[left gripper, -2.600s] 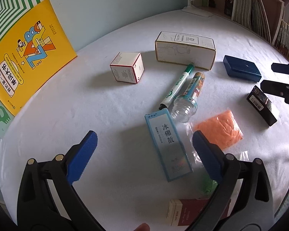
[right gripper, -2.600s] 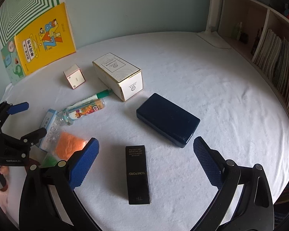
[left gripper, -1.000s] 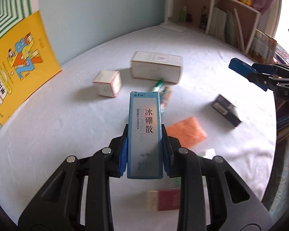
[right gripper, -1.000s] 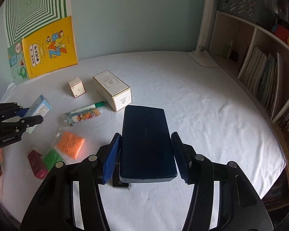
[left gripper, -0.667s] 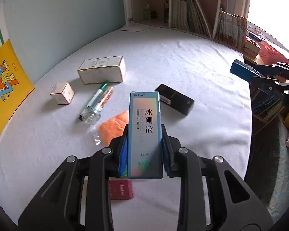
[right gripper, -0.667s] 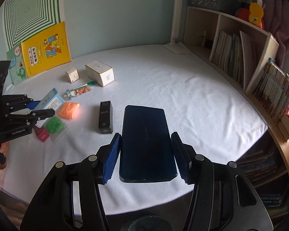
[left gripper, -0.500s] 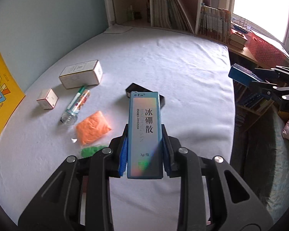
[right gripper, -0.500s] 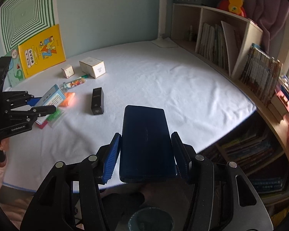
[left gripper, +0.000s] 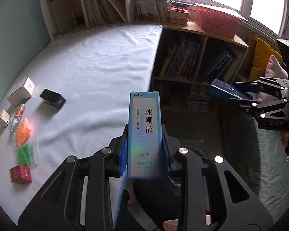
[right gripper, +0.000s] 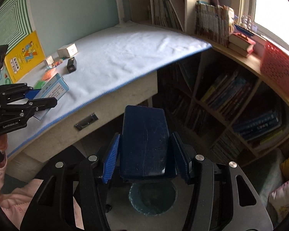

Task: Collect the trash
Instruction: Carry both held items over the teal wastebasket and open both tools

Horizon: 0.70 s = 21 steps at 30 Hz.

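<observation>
Right wrist view: a white-covered table stands beside a bookshelf. Below, a bin sits on the floor. The right gripper clamps a dark blue box above it. The left gripper clamps a light blue carton.

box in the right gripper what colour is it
Dark navy blue box, best seen in the right wrist view.

left gripper: fingers clamped, load held | right gripper: fingers clamped, load held, off table
</observation>
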Available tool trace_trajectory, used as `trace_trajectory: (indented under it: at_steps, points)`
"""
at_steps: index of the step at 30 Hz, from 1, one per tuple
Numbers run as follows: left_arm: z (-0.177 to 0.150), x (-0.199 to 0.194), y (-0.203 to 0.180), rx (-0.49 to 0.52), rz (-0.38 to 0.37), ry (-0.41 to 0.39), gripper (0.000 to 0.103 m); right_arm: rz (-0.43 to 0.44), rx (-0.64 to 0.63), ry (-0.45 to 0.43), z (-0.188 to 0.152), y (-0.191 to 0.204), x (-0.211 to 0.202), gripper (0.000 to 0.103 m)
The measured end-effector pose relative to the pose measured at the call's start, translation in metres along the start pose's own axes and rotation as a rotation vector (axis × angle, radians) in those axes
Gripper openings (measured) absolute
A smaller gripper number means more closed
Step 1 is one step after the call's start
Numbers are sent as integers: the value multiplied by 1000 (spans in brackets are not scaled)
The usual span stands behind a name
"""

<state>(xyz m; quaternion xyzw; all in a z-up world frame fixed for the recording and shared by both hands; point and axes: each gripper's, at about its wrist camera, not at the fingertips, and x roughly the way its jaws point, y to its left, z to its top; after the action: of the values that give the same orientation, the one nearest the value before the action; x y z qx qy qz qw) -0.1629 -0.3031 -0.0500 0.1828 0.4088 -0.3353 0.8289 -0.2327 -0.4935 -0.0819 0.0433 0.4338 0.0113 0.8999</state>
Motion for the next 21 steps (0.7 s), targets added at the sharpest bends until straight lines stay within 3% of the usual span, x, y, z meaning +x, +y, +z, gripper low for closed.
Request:
trace_trajectory:
  at_steps: [10,21]
  points:
    - [-35,63,-90,166,-104,144,27,7,158,95,-86,-31,13,54]
    - [-48,100,-124,218,-180,233,27,34,234,142,-129,-42,25,54]
